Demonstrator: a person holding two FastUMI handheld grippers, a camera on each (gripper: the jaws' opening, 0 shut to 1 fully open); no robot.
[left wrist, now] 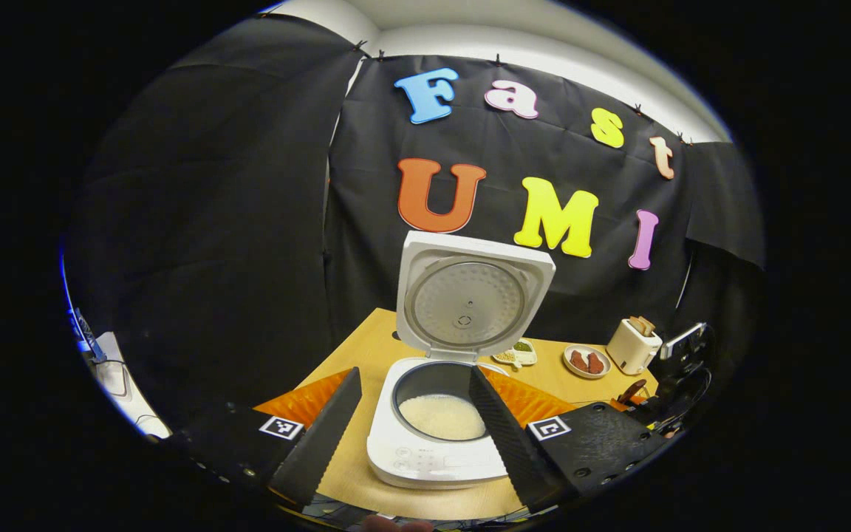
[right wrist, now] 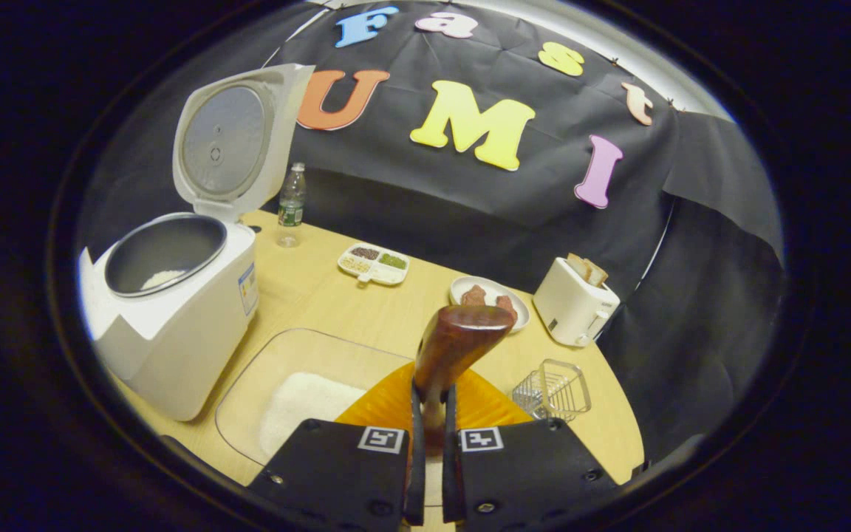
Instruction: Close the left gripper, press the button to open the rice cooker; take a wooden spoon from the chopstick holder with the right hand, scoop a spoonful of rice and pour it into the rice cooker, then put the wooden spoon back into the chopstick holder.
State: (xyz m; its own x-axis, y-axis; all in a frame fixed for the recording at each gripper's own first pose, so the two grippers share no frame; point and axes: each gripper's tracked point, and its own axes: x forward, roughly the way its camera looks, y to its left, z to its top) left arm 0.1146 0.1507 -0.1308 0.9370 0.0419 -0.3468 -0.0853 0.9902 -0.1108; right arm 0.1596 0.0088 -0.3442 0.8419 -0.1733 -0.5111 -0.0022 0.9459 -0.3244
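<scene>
Right claw [right wrist: 425, 414] grips upright wooden spoon [right wrist: 459, 340].

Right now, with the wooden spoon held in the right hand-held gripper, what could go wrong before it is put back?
1. The right hand-held gripper pinches the wooden spoon only low on its handle, so it could tilt or slip.
2. The chopstick holder is a light wire basket near the table edge; a hard insertion might push it.
3. The rice cooker lid stands open upright; a wide swing could hit it.
</scene>
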